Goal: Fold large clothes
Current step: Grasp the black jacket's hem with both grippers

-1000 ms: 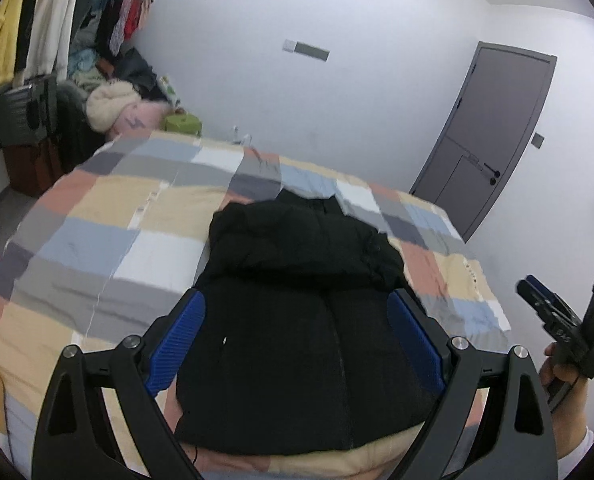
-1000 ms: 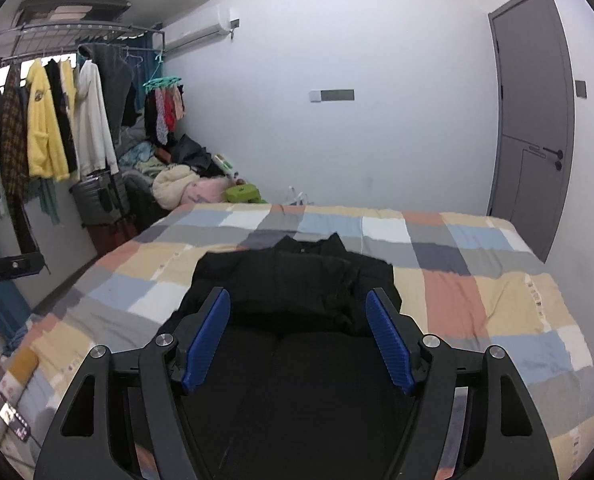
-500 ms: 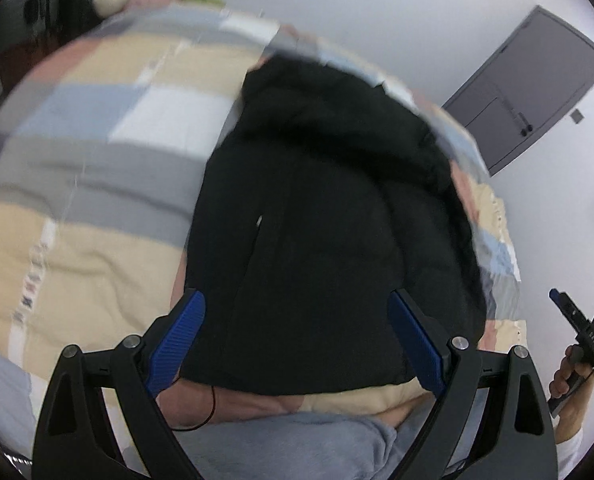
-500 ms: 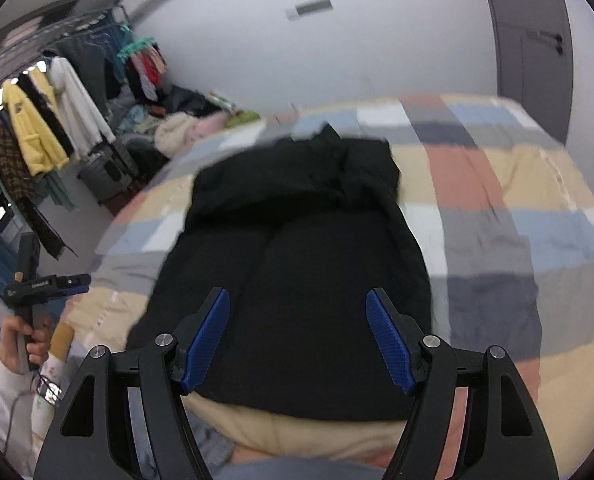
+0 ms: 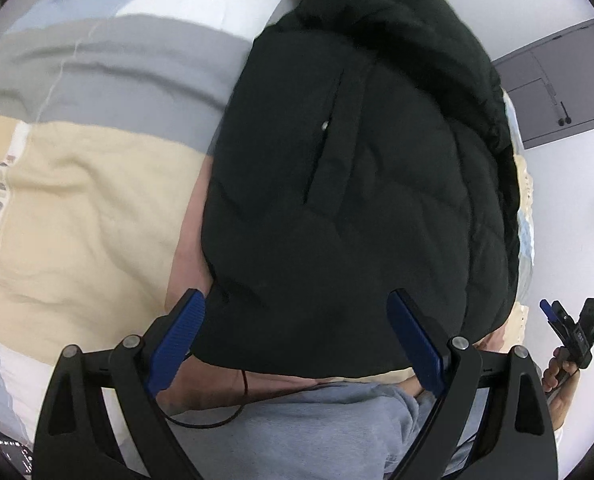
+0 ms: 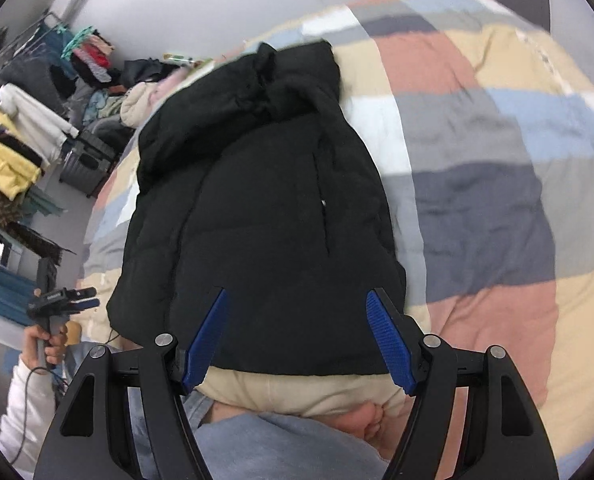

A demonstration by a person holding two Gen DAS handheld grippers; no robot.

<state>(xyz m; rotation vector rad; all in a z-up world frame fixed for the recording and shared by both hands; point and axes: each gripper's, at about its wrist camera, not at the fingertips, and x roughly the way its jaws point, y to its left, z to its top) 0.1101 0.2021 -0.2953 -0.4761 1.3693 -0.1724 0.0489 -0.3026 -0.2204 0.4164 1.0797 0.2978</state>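
The left gripper (image 5: 295, 344) has its blue-padded fingers (image 5: 177, 334) spread wide, holding nothing, poised above the near hem of the black jacket (image 5: 357, 168); the right gripper (image 6: 297, 336) is likewise spread wide and holds nothing, its fingers framing the same hem from the other side; each gripper also shows small in the other's view, gripped in the person's hand (image 6: 47, 346) off the edge of the bed; the jacket lies flat on the patchwork blanket (image 5: 77, 200), its hood end bunched at the far side, its hem near the bed's front edge; beyond the bed, a clothes rack (image 6: 25, 132) stands by the wall, and a grey door (image 5: 553, 88) is set in the opposite wall.
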